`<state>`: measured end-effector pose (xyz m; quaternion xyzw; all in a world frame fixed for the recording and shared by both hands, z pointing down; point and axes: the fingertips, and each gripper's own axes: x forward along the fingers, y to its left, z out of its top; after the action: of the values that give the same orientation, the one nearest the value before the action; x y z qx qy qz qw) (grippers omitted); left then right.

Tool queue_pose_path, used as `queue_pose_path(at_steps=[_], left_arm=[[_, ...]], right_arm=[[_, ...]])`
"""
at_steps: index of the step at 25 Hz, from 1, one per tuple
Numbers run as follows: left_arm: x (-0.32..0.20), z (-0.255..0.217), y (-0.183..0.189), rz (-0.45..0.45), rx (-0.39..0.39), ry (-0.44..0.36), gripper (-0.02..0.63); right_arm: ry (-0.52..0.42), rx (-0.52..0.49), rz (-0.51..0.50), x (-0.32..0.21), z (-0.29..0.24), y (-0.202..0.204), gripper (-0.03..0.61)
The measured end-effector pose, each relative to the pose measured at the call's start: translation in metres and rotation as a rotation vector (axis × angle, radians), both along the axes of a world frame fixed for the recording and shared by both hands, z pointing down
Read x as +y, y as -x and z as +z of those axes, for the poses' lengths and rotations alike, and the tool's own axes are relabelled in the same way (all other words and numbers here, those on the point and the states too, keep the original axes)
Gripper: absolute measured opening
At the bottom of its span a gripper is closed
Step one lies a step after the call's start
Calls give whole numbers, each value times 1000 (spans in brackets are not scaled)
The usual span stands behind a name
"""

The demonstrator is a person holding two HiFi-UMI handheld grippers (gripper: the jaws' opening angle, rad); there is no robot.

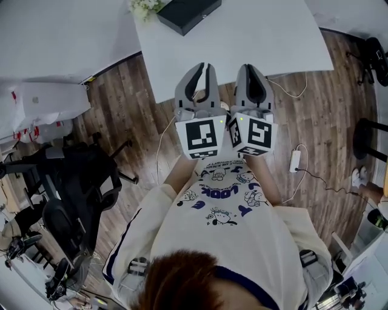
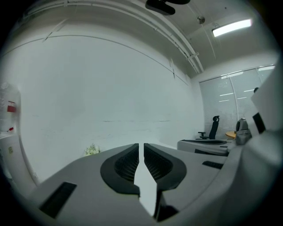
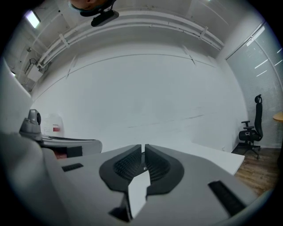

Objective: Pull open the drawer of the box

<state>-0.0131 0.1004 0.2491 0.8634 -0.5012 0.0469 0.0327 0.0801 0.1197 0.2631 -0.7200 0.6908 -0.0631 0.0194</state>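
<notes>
A black box [image 1: 189,13] lies at the far side of the white table [image 1: 285,42], next to a small plant [image 1: 144,7]; no drawer front can be made out from here. My left gripper [image 1: 203,66] and right gripper [image 1: 250,68] are held side by side over the table's near edge, well short of the box. Both point up at a bare white wall. The left gripper's [image 2: 141,145] jaws stand nearly together with nothing between them. The right gripper [image 3: 143,146] is shut and empty too. Only the plant [image 2: 92,150] shows in the left gripper view.
Black office chairs [image 1: 79,181] crowd the wooden floor at the left. A white power strip [image 1: 295,160] with cables lies on the floor at the right, near a black stool [image 1: 371,130]. A thin cable [image 1: 290,92] hangs off the table's near edge.
</notes>
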Motion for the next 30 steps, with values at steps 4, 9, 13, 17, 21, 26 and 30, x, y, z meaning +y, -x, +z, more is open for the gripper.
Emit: queue_pose_path(at_steps=[4,9,13,17,21,26,30], left_arm=[[-18,1,-11,-21,-2,8,44],[-41,-2,-21,-62,-5,11,44],[-65,-4,-26,-111,-4,14,44],[-84,-2,-29,-165,-4,21,44],[-95,3,-31,-215,-5,32,44],[-112,13,-33,-254,-14,52,44],[-122,18,-31,-274,-16,69,44]], right_arm=[[9,2,-30,-21,1,-10,43],[21,6,-73,-46,-2,-22,43],[23,10,-119,-74,-4,-31,43],[32,7,-171,-97,-1,-36,43],[44,1,-217,-113,4,-39,43],[62,-7,-268,-134,13,-38,43],[83,-10,-297,-147,22,-35,43]])
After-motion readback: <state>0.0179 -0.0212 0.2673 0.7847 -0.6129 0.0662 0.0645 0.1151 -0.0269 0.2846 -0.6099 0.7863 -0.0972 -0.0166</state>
